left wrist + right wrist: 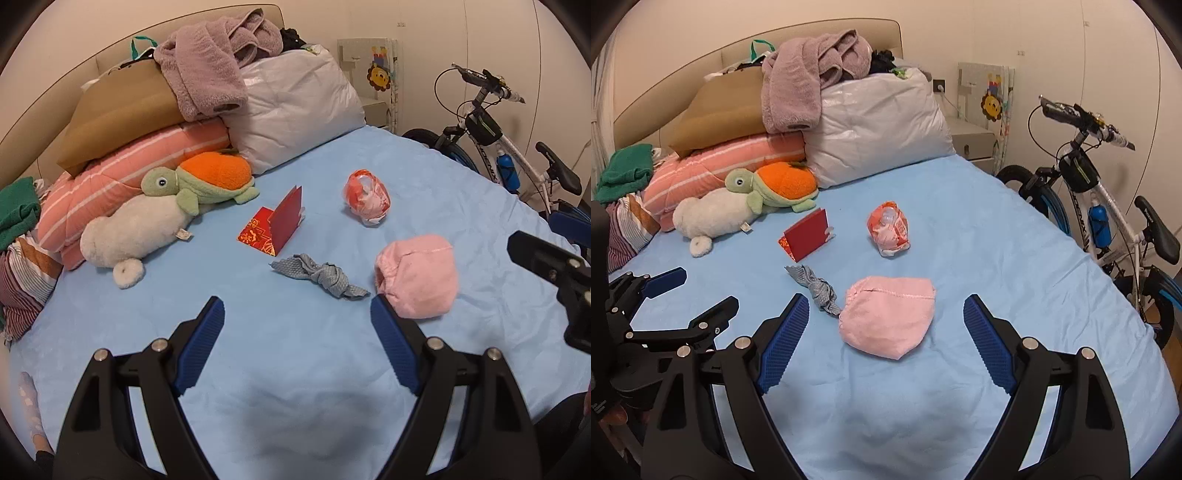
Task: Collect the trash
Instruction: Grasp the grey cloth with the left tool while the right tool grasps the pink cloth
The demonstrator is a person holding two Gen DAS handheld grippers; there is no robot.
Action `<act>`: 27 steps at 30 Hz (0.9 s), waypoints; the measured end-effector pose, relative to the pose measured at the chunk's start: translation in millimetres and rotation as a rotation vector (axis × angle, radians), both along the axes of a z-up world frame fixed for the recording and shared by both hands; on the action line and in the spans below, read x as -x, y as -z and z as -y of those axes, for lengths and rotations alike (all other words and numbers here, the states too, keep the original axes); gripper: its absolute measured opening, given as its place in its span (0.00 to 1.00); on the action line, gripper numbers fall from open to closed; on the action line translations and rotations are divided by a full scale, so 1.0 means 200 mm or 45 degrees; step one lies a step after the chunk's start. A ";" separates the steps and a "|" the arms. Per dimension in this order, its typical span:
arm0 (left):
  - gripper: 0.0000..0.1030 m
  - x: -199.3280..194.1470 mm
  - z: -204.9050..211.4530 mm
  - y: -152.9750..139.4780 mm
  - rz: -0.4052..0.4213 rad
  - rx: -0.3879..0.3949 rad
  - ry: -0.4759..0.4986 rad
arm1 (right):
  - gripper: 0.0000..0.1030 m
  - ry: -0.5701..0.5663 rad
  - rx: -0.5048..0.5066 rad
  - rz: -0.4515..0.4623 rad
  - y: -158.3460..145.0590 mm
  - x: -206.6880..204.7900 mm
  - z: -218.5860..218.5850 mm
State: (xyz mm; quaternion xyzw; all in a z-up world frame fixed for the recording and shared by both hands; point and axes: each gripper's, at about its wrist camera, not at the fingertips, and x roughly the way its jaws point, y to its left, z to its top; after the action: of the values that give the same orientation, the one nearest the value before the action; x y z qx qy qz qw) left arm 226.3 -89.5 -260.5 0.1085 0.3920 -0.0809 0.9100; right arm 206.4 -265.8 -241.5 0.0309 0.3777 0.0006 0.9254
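Note:
Four small things lie on the blue bed sheet [332, 369]: a folded red card [275, 227] [809, 238], a crumpled orange-and-white plastic wrapper [367, 197] [889, 230], a knotted grey cloth [321, 277] [818, 290] and a pink fabric pouch [415, 277] [890, 317]. My left gripper [297, 301] [709, 287] is open and empty, just short of the grey cloth. My right gripper [885, 299] is open too. The pouch shows between its blue pads, clear of both. One of its black fingers [535, 254] enters the left wrist view at the right edge.
At the head of the bed are pillows [879, 122], a brown paper bag [720, 114], a purple towel [798, 85], a turtle plush [207, 181] and a white plush [133, 229]. A bicycle [1100, 206] stands along the right side. Folded clothes [18, 206] lie at the left.

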 end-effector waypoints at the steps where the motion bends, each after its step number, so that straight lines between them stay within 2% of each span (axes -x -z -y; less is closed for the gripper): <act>1: 0.79 -0.03 0.00 0.03 -0.012 0.001 0.002 | 0.80 0.006 -0.004 -0.013 0.04 -0.03 0.00; 10: 0.79 -0.28 0.07 0.25 -0.070 -0.036 0.039 | 0.80 0.055 -0.009 -0.085 0.34 -0.26 0.00; 23: 0.79 -0.54 0.20 0.59 -0.159 -0.146 0.158 | 0.79 0.007 0.015 -0.215 0.67 -0.41 0.01; 25: 0.78 -0.57 0.22 0.63 -0.172 -0.153 0.174 | 0.76 -0.006 0.008 -0.233 0.70 -0.42 0.01; 27: 0.75 -0.59 0.24 0.66 -0.188 -0.152 0.192 | 0.63 -0.027 0.009 -0.241 0.72 -0.43 0.00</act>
State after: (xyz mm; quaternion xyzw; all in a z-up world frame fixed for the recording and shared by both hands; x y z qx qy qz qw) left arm 344.6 -137.4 -392.7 0.1852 0.4528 -0.1335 0.8619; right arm 292.0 -266.2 -384.7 0.0235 0.4637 0.0063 0.8857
